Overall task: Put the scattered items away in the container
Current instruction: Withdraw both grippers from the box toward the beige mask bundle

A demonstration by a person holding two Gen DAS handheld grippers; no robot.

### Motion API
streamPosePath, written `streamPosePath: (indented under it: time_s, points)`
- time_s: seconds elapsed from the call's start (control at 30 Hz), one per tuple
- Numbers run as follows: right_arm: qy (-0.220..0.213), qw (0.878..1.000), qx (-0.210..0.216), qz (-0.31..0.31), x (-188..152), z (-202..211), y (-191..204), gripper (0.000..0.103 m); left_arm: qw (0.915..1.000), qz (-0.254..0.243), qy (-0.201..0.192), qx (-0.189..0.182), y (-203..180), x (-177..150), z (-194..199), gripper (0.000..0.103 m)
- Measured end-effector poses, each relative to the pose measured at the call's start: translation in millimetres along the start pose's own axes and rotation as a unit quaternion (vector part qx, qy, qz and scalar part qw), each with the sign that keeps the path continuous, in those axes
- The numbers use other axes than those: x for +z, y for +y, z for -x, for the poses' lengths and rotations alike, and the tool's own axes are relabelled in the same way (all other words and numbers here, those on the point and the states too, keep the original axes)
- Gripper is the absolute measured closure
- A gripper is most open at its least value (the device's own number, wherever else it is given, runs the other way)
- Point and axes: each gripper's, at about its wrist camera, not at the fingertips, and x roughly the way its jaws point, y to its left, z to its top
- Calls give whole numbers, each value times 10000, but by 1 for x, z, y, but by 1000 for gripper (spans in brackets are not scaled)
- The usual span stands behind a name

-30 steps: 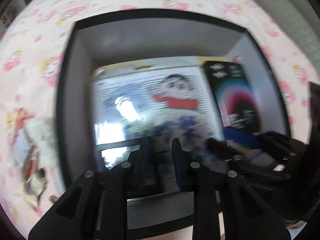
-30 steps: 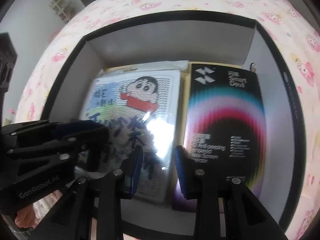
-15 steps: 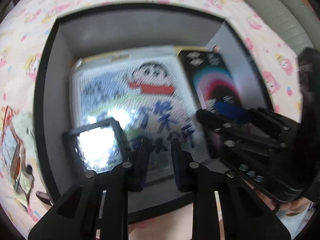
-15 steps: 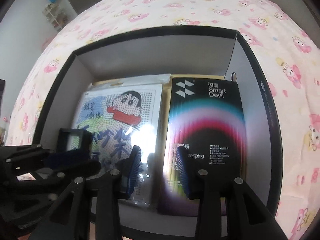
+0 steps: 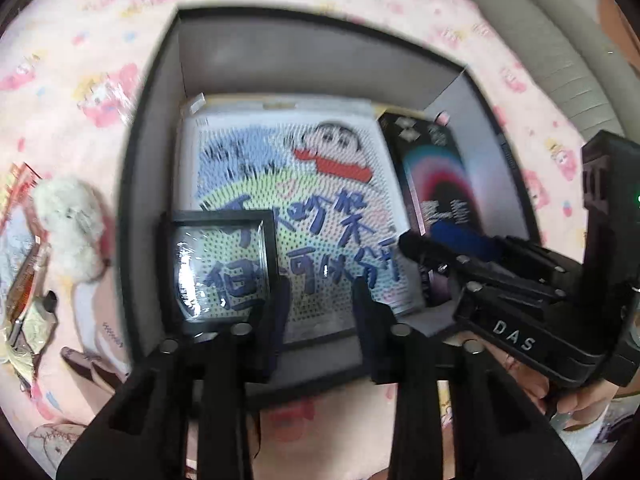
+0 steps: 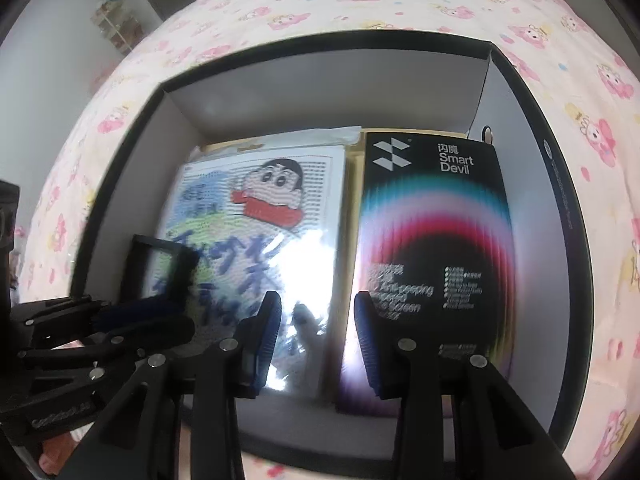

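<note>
A black-rimmed box with grey walls (image 5: pixel 300 64) (image 6: pixel 320 96) sits on a pink cartoon-print bedsheet. Flat in it lie a cartoon bead-art packet (image 5: pixel 300 184) (image 6: pixel 256 216) and a black "Smart Devil" box (image 5: pixel 436 176) (image 6: pixel 432 232). A small black-framed clear case (image 5: pixel 220 264) (image 6: pixel 168 268) rests on the packet's near left corner. My left gripper (image 5: pixel 318 312) (image 6: pixel 176 316) hangs just right of that case, its jaws opening with nothing between them. My right gripper (image 6: pixel 318 332) (image 5: pixel 424 240) hovers open and empty over the seam between packet and black box.
Outside the box on the left lie a white fluffy plush toy (image 5: pixel 68 228) and some crinkled snack packets (image 5: pixel 24 292). A hand (image 5: pixel 532 384) holds the right gripper at the lower right. A grey ribbed cushion (image 5: pixel 552 40) borders the far right.
The small black-framed case has left the left gripper and lies in the box. The left jaws have spread and the left view has swung to show more bed. The right gripper barely moved.
</note>
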Motion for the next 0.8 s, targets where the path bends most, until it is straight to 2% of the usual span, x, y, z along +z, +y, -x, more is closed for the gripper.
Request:
streamPosePath:
  time_s: [0.17, 0.27, 0.37, 0.53, 0.6, 0.7, 0.8]
  points:
    - [-455, 9985, 31, 301, -15, 33, 25, 68, 9963, -87, -811, -263, 1, -21, 48, 61]
    - [-737, 9957, -11, 568, -30, 54, 43, 65, 9941, -201, -1007, -354, -11, -24, 54, 59]
    - [-1015, 9923, 76, 711, -45, 74, 53, 65, 9931, -316, -999, -525, -11, -36, 62, 58]
    - [-1043, 9896, 242, 956, -66, 76, 79, 65, 9942, -312, -955, -393, 9, -62, 86, 58]
    - [-976, 9880, 343, 1144, -74, 73, 91, 65, 9956, -85, -900, -253, 25, -72, 94, 53]
    - [-730, 9851, 718, 1383, -88, 63, 111, 63, 9966, 301, -766, 0, 50, -80, 89, 52]
    - [-362, 9840, 817, 1541, -98, 38, 130, 58, 9945, 741, -626, 405, 75, -83, 74, 51]
